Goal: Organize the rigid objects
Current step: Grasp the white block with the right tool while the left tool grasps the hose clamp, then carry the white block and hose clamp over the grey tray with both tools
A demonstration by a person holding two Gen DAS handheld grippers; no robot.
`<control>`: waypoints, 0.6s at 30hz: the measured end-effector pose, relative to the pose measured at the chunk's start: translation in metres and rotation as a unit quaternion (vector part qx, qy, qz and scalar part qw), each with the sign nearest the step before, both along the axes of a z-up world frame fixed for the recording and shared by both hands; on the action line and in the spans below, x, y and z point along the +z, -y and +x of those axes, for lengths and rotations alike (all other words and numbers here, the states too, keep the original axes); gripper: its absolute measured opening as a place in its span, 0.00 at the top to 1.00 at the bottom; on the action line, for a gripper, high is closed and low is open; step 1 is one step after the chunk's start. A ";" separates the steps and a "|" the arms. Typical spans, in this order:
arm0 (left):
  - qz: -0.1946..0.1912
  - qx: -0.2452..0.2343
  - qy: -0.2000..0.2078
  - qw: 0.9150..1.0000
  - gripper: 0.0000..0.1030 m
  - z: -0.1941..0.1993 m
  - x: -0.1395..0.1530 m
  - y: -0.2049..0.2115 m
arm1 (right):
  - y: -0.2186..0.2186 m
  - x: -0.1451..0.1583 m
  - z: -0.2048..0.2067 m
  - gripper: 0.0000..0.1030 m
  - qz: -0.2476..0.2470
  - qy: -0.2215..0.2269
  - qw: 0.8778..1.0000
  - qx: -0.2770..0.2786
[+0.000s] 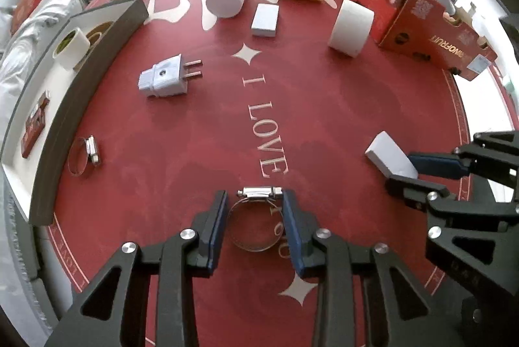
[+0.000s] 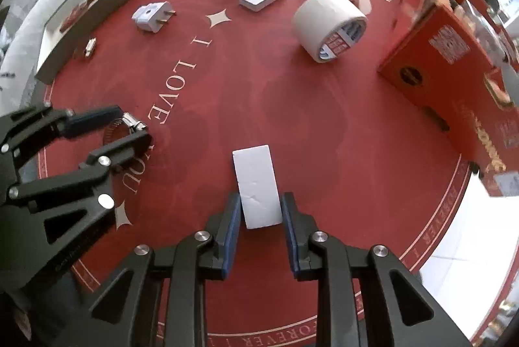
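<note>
Sorting work reaches its pick-up step on a round red tabletop (image 1: 324, 107) printed with cream lettering, as both tools settle over small items at once. Left hand-held gripper (image 1: 254, 217) straddles a shiny steel hose clamp (image 1: 254, 220), its blue-padded jaws standing either side of the thin band and about touching it, not yet visibly squeezing; the screw housing sits at the far edge. Right hand-held gripper (image 2: 261, 214) brackets a flat white rectangular block (image 2: 258, 188) lying near the table's front, pads close against its long sides, though whether they already pinch cannot be told. Likely destination is the grey-walled white tray (image 1: 81, 81) at the left rim, which already holds a small roll of pale tape (image 1: 69, 47). Closing squarely seems the next need: the slick, springy ring may skate or flex, the matte block should grip easily. Awaiting attention are a white two-pin plug adapter (image 1: 165, 77), a second clamp (image 1: 86, 154) and a wide white tape roll (image 2: 327, 22).
</note>
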State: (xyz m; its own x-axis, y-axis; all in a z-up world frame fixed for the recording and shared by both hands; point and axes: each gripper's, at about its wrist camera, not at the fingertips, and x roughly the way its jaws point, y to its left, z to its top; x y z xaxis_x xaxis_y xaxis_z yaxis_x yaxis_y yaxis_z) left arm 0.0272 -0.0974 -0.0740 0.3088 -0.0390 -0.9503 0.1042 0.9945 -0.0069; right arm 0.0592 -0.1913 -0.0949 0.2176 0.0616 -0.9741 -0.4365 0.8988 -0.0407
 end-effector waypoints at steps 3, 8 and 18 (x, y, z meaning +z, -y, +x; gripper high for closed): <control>-0.003 0.007 -0.003 1.000 0.65 -0.001 -0.001 -0.006 | 0.008 0.003 -0.001 0.74 0.013 -0.004 1.000 -0.025; -0.012 0.024 -0.011 1.000 0.65 -0.008 0.004 -0.024 | 0.022 0.014 -0.004 0.74 0.033 -0.006 0.998 -0.060; -0.025 0.065 0.007 0.998 0.65 -0.014 0.021 -0.047 | 0.033 0.039 0.004 0.74 0.068 -0.014 0.994 -0.083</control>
